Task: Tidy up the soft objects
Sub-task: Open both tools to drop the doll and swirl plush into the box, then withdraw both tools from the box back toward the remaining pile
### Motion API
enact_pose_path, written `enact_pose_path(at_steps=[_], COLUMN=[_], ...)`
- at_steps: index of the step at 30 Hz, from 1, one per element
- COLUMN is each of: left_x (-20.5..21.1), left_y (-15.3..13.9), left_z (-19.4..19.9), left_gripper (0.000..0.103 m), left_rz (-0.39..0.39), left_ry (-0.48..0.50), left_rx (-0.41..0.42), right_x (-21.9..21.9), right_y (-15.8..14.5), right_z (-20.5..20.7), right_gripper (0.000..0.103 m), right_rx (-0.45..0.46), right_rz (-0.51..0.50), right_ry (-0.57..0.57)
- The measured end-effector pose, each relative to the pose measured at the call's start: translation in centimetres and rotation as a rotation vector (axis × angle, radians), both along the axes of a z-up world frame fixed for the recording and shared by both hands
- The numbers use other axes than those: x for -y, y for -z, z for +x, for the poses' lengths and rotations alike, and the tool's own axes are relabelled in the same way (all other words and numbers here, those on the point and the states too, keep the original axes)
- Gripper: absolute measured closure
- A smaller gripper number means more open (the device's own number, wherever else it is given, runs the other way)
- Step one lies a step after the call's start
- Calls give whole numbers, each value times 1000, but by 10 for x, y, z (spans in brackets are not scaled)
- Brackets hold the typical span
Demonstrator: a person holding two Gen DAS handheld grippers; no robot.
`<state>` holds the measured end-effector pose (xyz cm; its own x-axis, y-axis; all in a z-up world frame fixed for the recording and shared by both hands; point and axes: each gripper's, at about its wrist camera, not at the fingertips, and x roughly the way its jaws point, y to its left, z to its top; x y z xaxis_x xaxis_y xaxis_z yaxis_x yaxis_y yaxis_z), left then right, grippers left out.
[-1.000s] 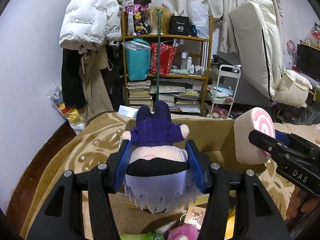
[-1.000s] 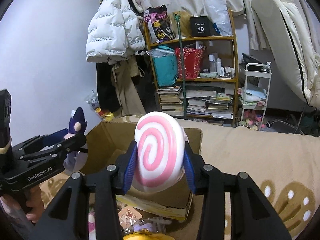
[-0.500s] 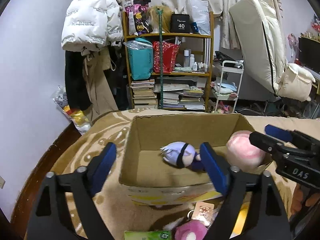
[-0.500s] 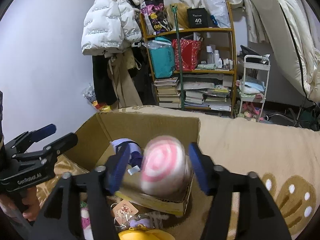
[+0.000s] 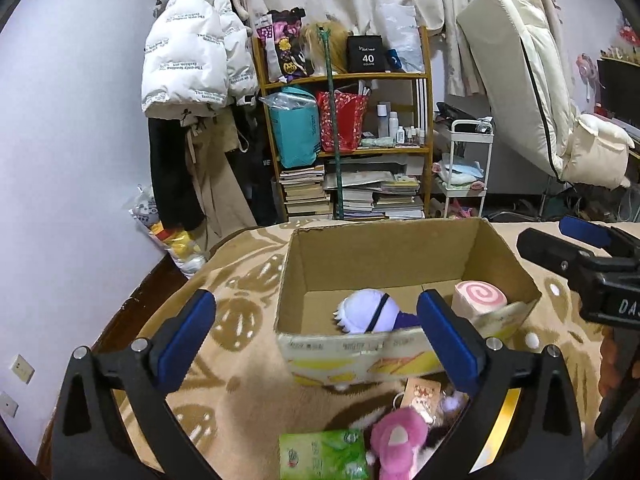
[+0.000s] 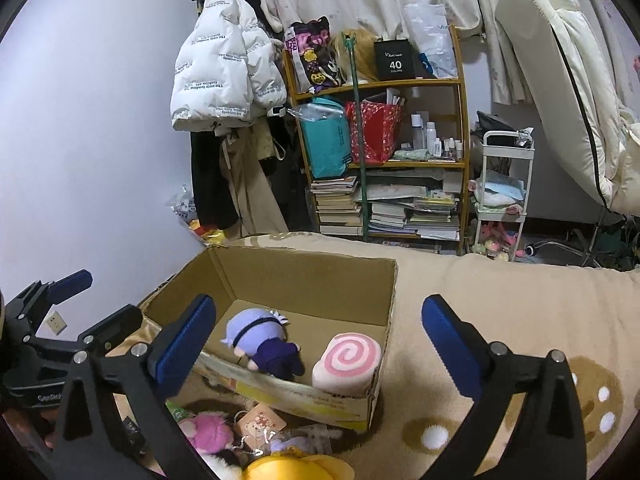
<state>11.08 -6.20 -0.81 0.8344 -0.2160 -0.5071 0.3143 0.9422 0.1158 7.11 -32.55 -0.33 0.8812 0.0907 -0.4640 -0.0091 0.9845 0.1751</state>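
An open cardboard box stands on a beige blanket. Inside it lie a white-haired doll in purple clothes and a pink swirl roll cushion. My left gripper is open and empty, held above the box's near wall. My right gripper is open and empty above the box; it also shows at the right edge of the left wrist view. A pink plush lies on the blanket in front of the box.
A green packet, a bear card and a yellow plush lie in front of the box. Behind stand a wooden shelf with books and bags, a white cart and hanging coats.
Both grippers opened and let go; the doll and the swirl cushion dropped into the box. Both grippers have since pulled back and up from the box.
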Motion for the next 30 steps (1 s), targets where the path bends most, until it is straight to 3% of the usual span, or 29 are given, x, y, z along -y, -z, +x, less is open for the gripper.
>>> enact_pose_path(at_steps=[13, 30], left_x=[-25, -69], left_y=[-10, -5], left_z=[-35, -67], left_gripper=[2, 2], left_rz=[26, 19], left_ry=[-81, -157], left_rx=[-61, -232], right_x=[-9, -26], right_y=[-9, -7], right_z=[-39, -85], right_gripper=[0, 0], right_rx=[0, -55], right_rz=[-7, -23], right_ry=[-1, -29])
